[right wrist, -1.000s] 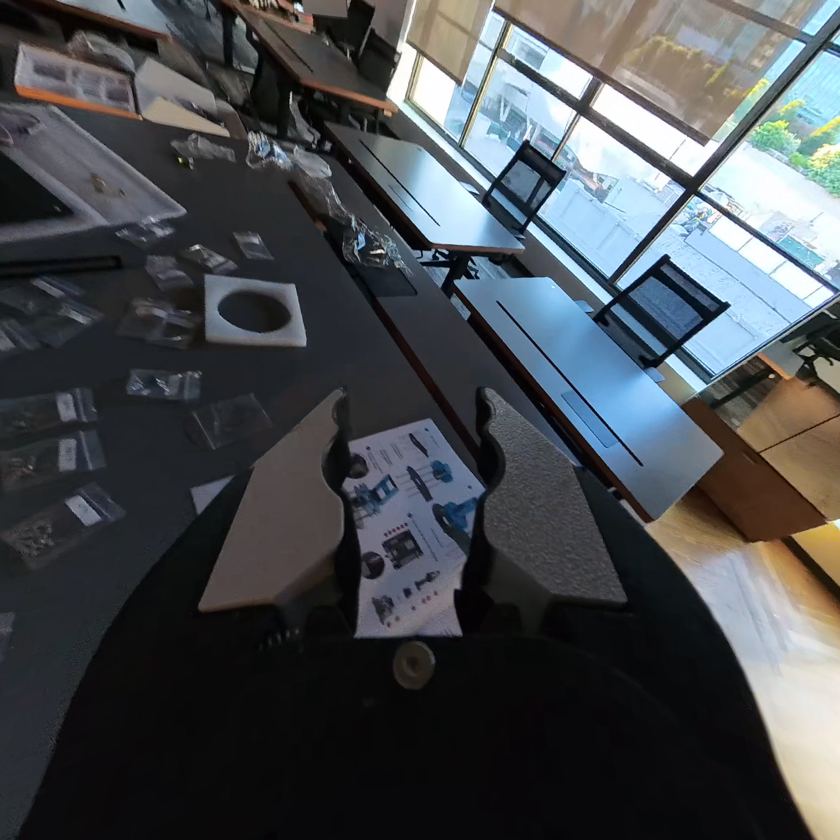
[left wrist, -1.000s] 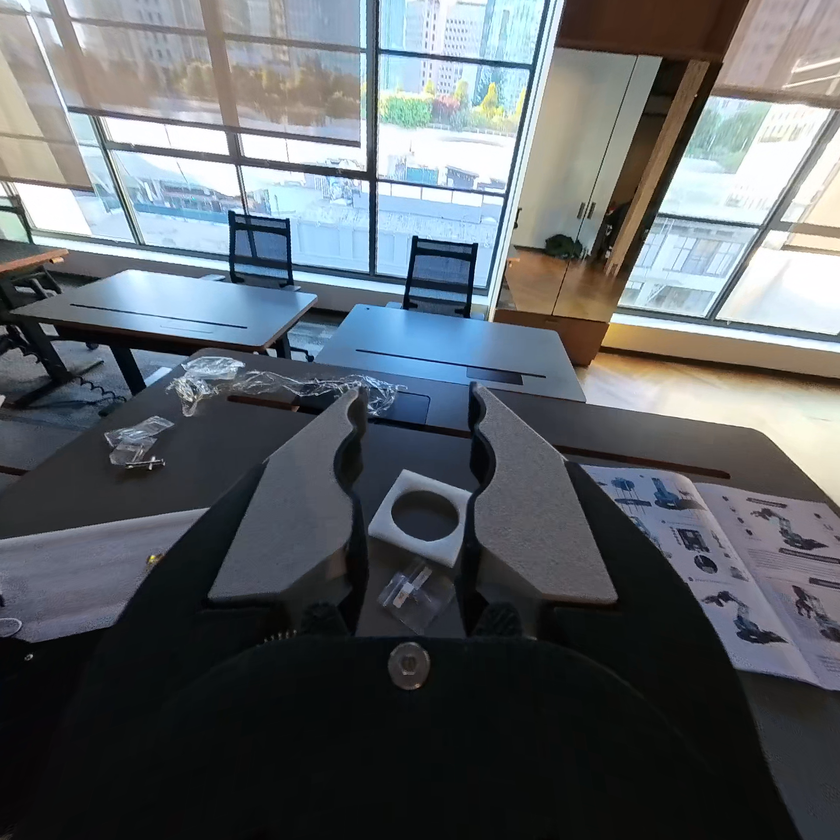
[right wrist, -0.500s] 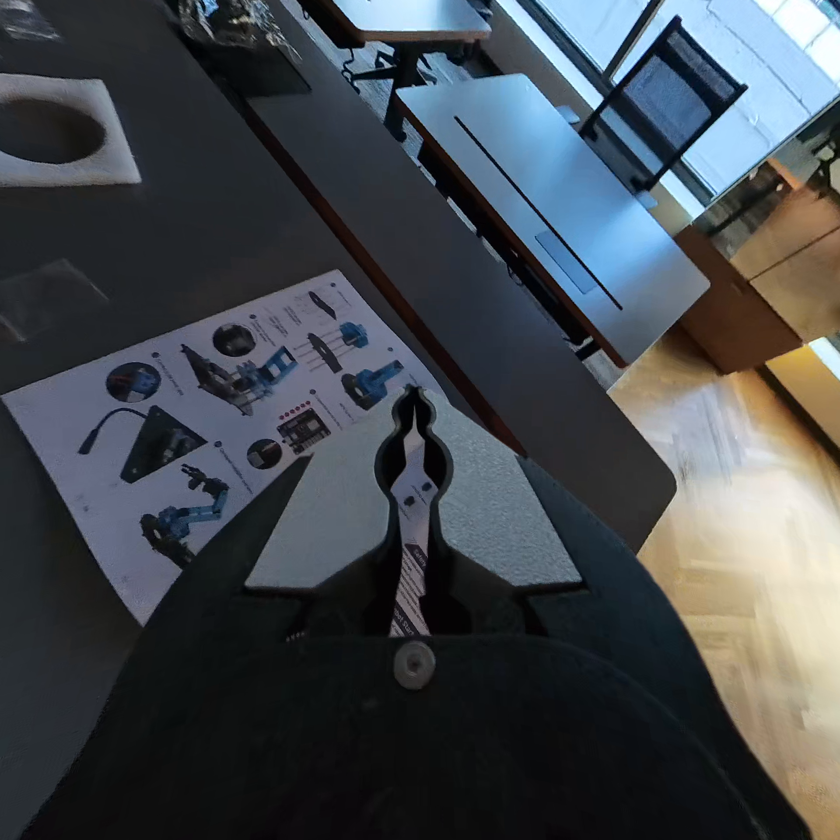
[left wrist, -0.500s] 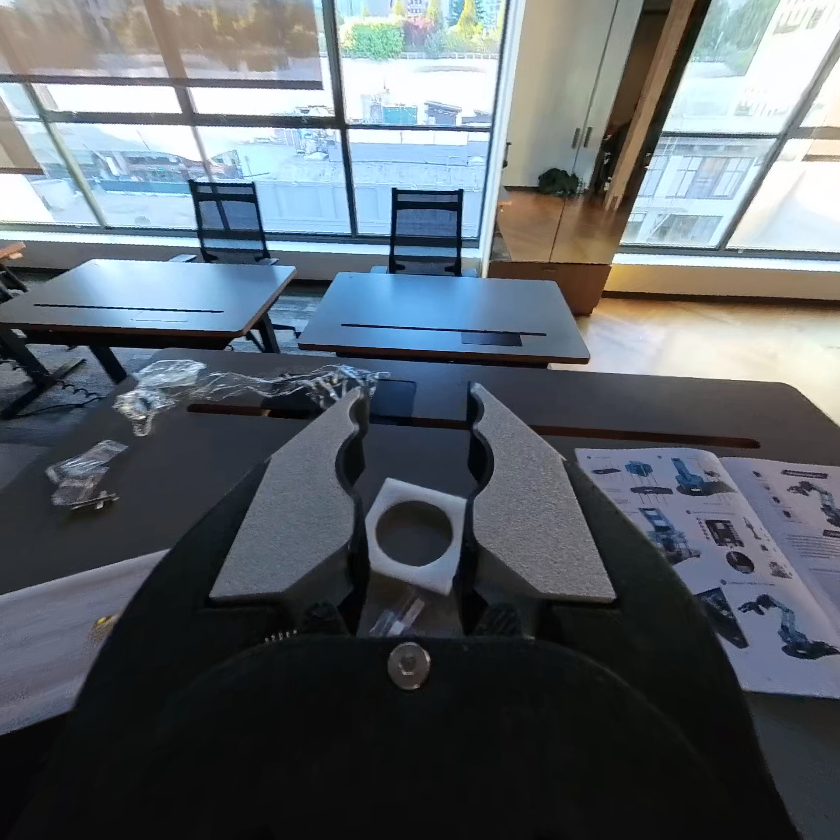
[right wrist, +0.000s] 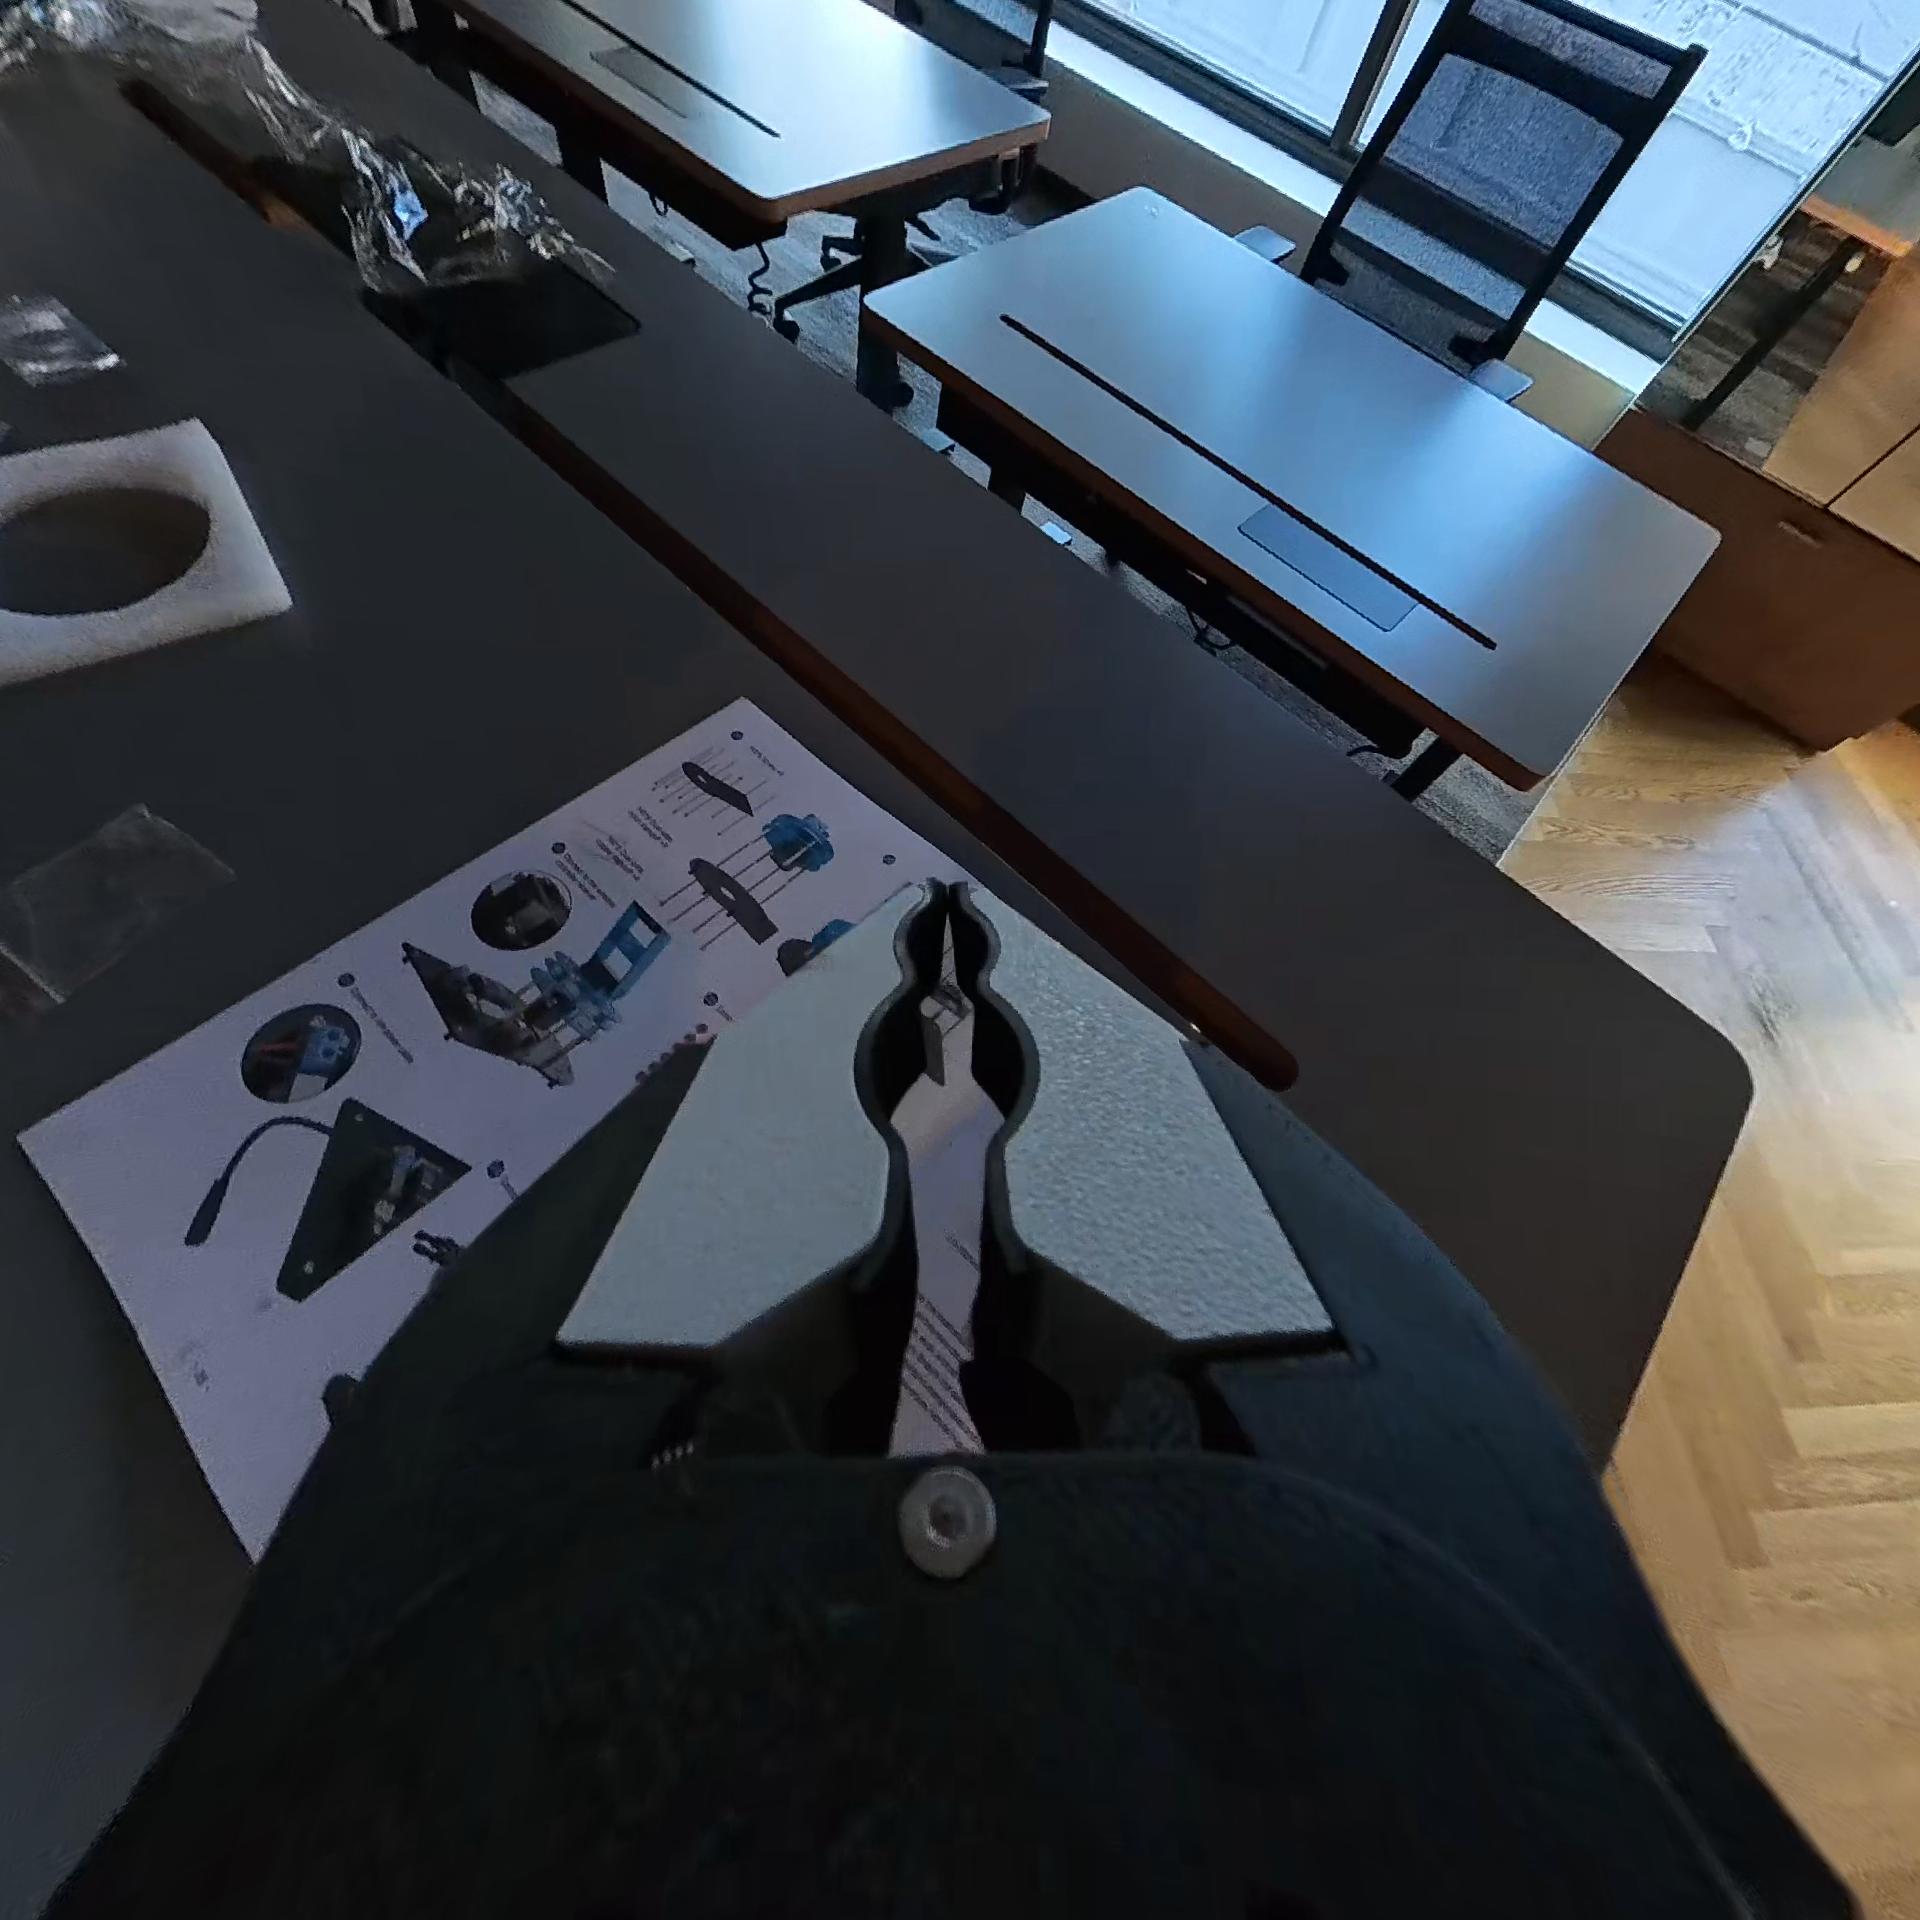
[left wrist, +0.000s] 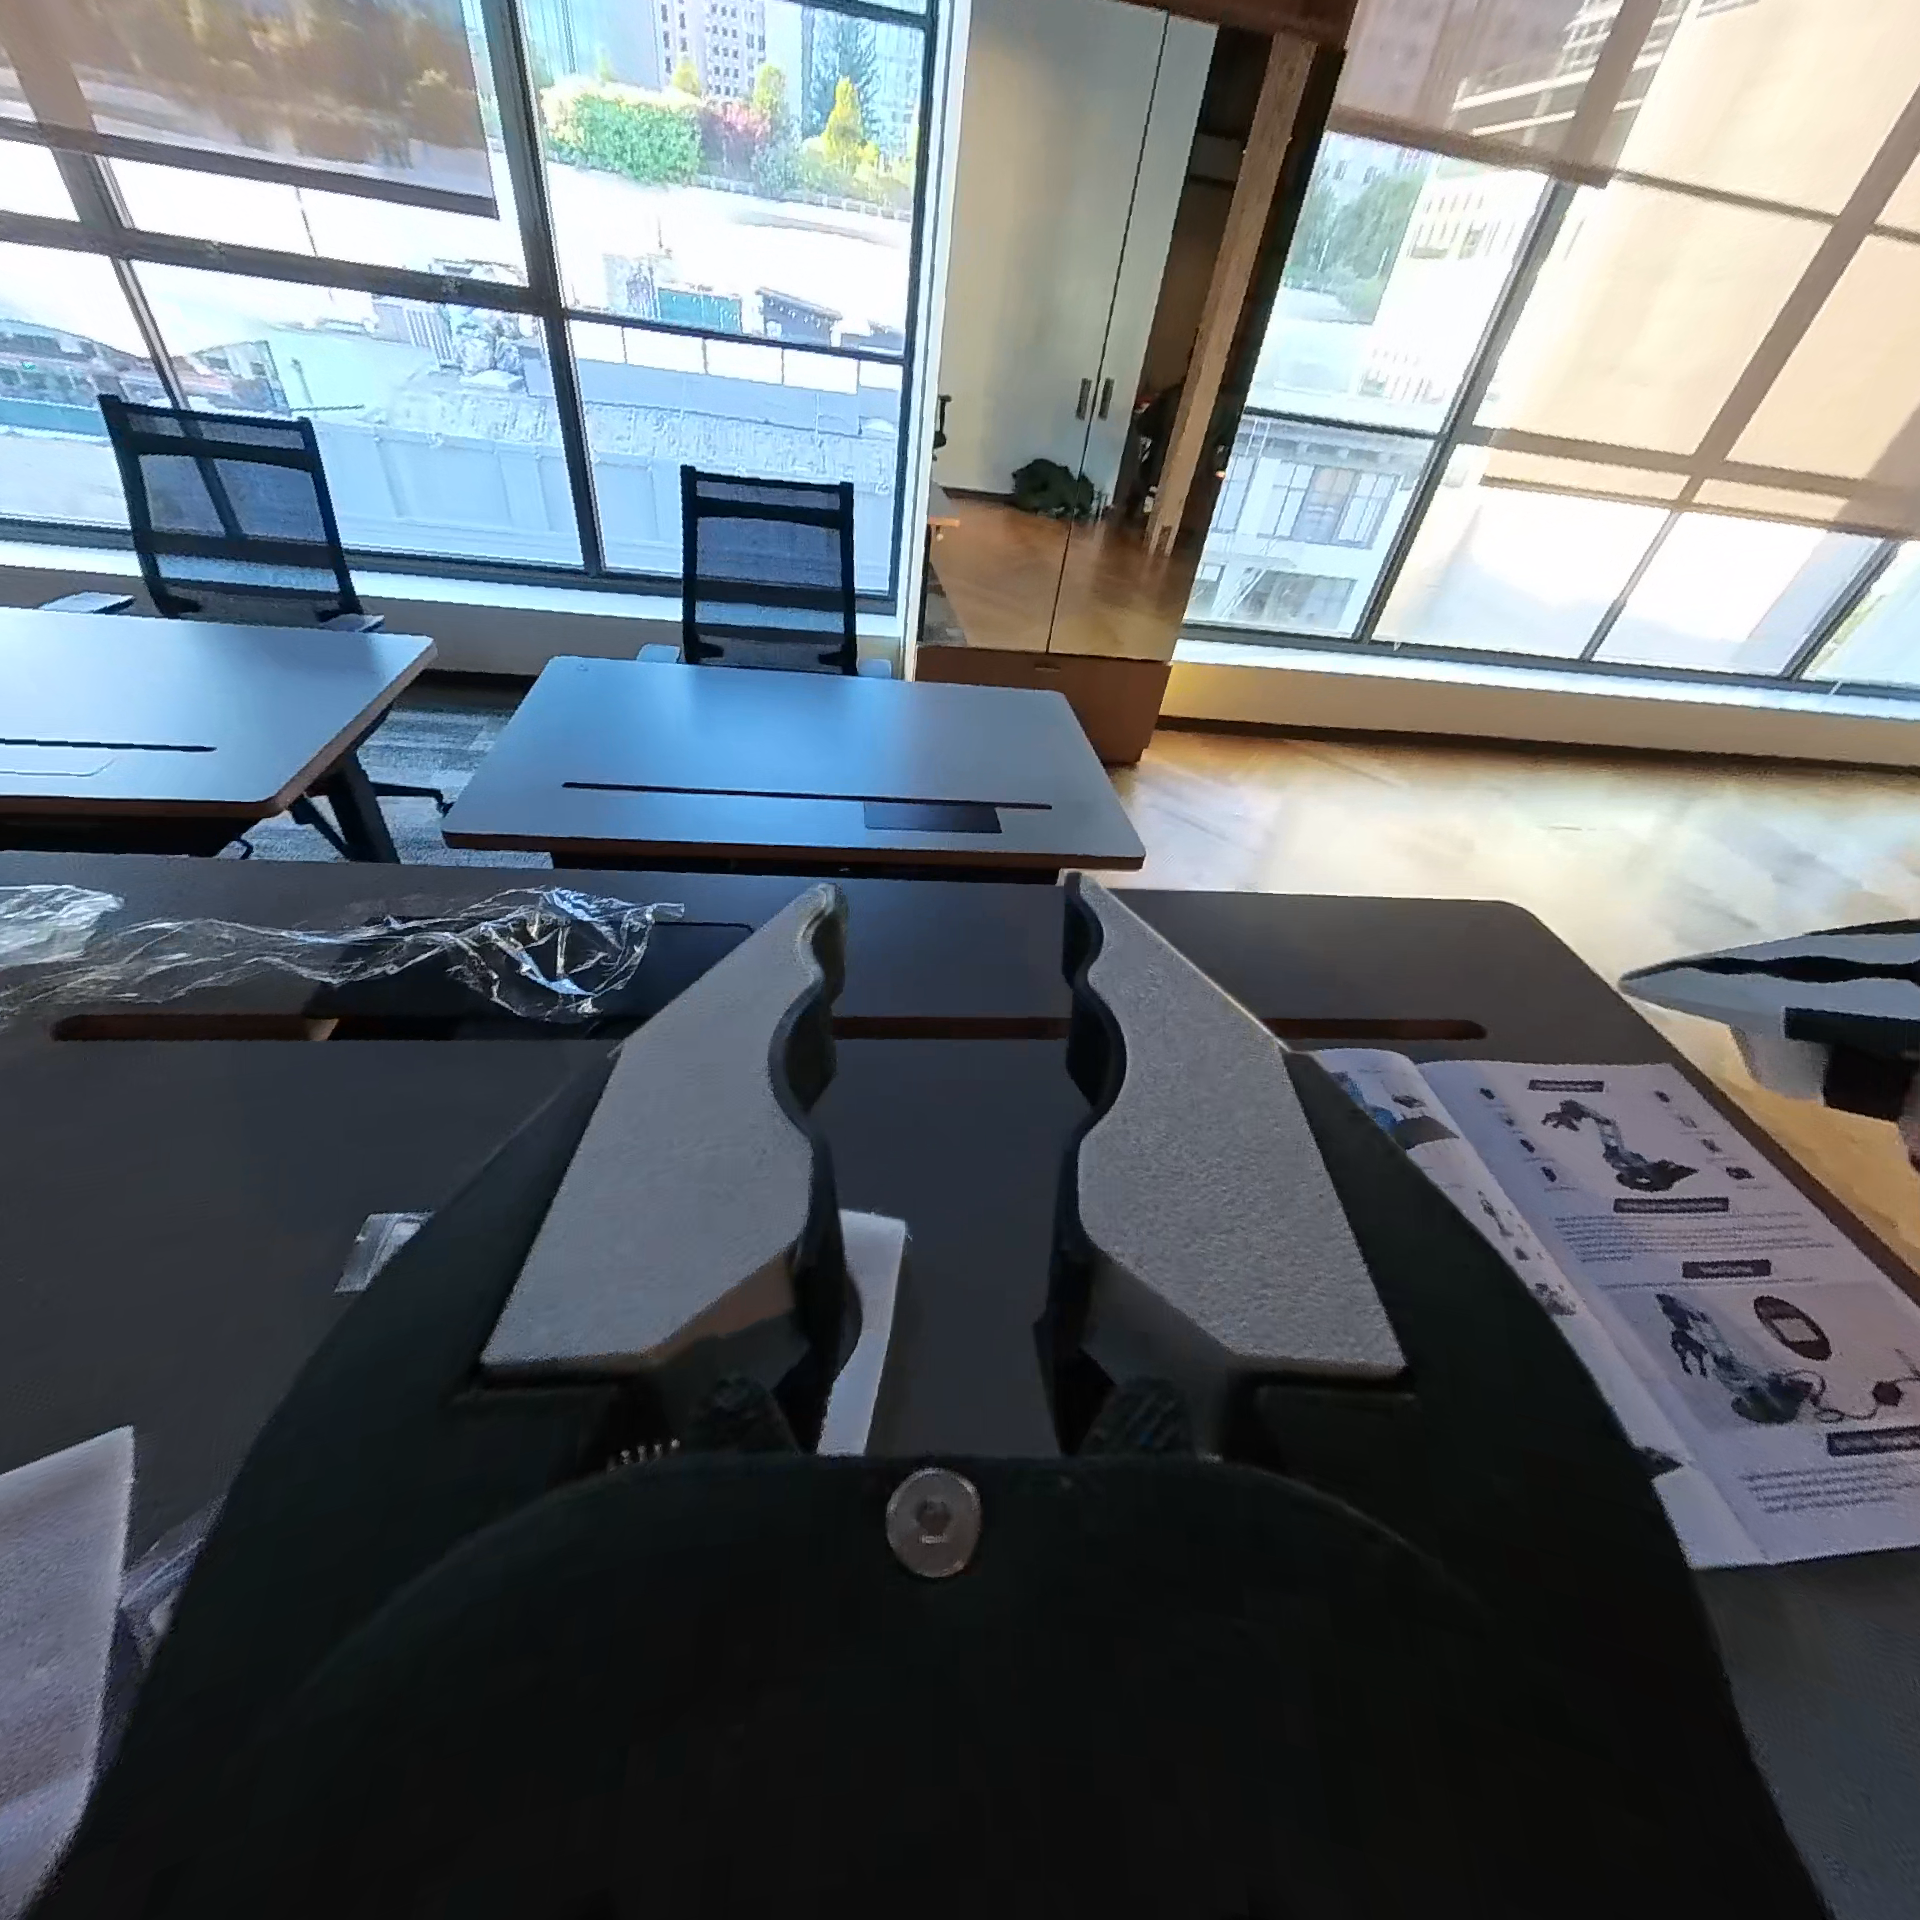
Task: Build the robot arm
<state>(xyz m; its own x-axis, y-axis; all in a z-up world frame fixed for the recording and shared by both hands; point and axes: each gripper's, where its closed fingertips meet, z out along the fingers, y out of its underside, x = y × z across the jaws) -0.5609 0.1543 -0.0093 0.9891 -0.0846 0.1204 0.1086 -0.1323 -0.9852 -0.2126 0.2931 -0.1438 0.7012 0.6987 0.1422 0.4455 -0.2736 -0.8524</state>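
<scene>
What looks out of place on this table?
Nothing spilled or broken. Crumpled clear plastic wrap sprawls across the dark table, left of the open left gripper. The booklet lies flat beneath the shut right gripper.

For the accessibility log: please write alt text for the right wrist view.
The right gripper, jaws shut, is over an open illustrated booklet on a dark table. A white foam square with a round hole lies farther left; empty desks and a chair stand beyond.
</scene>
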